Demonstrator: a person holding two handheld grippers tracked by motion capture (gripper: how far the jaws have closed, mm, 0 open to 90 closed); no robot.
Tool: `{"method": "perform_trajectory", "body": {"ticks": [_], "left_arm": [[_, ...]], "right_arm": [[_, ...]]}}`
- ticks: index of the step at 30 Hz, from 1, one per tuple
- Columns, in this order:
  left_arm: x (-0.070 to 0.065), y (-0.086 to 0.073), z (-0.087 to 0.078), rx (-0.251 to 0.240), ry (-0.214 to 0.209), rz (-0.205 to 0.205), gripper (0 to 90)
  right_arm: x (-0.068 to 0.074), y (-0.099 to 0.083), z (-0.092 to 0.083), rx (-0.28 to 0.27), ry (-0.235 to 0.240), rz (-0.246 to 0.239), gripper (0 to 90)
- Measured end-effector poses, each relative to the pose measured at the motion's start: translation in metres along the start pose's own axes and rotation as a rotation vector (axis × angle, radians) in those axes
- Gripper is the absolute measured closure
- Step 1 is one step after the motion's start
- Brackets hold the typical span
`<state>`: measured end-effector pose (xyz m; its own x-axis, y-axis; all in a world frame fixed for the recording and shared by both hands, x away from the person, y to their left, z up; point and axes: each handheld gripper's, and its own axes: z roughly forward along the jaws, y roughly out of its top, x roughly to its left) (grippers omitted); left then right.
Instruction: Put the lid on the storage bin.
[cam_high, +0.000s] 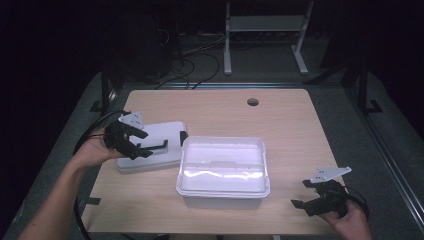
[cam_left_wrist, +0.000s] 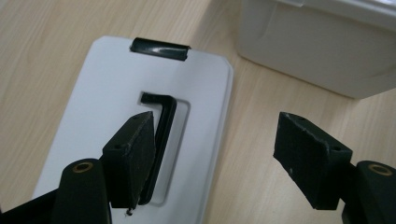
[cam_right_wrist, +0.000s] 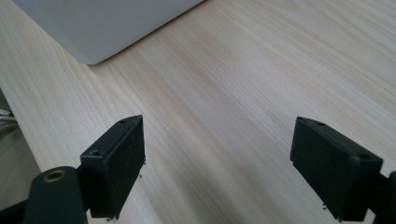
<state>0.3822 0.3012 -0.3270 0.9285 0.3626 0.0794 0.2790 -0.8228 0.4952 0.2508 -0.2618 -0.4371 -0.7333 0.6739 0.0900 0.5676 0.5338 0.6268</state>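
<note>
An open white plastic box (cam_high: 223, 170) stands in the middle of the wooden table, with its wall (cam_left_wrist: 317, 46) at the upper right of the left gripper view. Left of it lies the flat white lid (cam_high: 150, 145) with a black handle (cam_left_wrist: 161, 135) and a black end clip (cam_left_wrist: 159, 48). My left gripper (cam_high: 145, 142) hovers open over the lid (cam_left_wrist: 116, 93), one jaw above the handle, nothing held. My right gripper (cam_high: 304, 192) is open above bare wood at the front right; a corner of the box (cam_right_wrist: 107, 23) shows beyond its jaws.
The table (cam_high: 290, 125) has a round cable hole (cam_high: 253, 102) near its far edge. A white metal frame (cam_high: 265, 30) and cables (cam_high: 195, 60) stand on the floor behind. Bare wood (cam_right_wrist: 224, 107) stretches right of the box.
</note>
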Motion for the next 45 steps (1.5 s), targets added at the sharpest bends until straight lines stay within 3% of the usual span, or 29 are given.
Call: {"method": "perform_trajectory", "body": {"ticks": [4, 10, 17, 23, 25, 36, 41, 45], "left_arm": [[0.005, -0.006, 0.009, 0.026, 0.015, -0.008, 26.4], [0.015, -0.015, 0.018, 0.021, -0.007, -0.053, 30.8], [0.023, -0.020, 0.032, 0.058, 0.003, -0.050, 31.4], [0.024, -0.022, 0.038, 0.035, 0.003, -0.049, 33.6], [0.024, -0.026, 0.040, 0.051, 0.012, -0.053, 34.2], [0.035, -0.043, 0.049, 0.078, 0.032, -0.104, 35.0], [0.039, -0.039, 0.061, 0.113, 0.027, -0.074, 40.2], [0.041, -0.033, 0.071, 0.103, 0.006, -0.071, 45.7]], "right_arm": [[0.000, 0.001, 0.002, 0.003, 0.004, -0.003, 17.3], [0.001, 0.000, 0.001, 0.004, 0.002, -0.001, 17.3], [0.001, 0.002, 0.000, 0.003, -0.003, -0.010, 17.3], [0.002, 0.002, 0.001, 0.006, -0.007, -0.007, 17.3], [0.003, 0.003, 0.001, 0.009, -0.006, -0.008, 17.3], [0.003, 0.004, 0.003, 0.013, 0.000, -0.011, 17.3], [0.002, 0.004, 0.004, 0.019, 0.002, -0.012, 17.3], [0.003, 0.004, 0.006, 0.023, 0.005, -0.011, 17.3]]}}
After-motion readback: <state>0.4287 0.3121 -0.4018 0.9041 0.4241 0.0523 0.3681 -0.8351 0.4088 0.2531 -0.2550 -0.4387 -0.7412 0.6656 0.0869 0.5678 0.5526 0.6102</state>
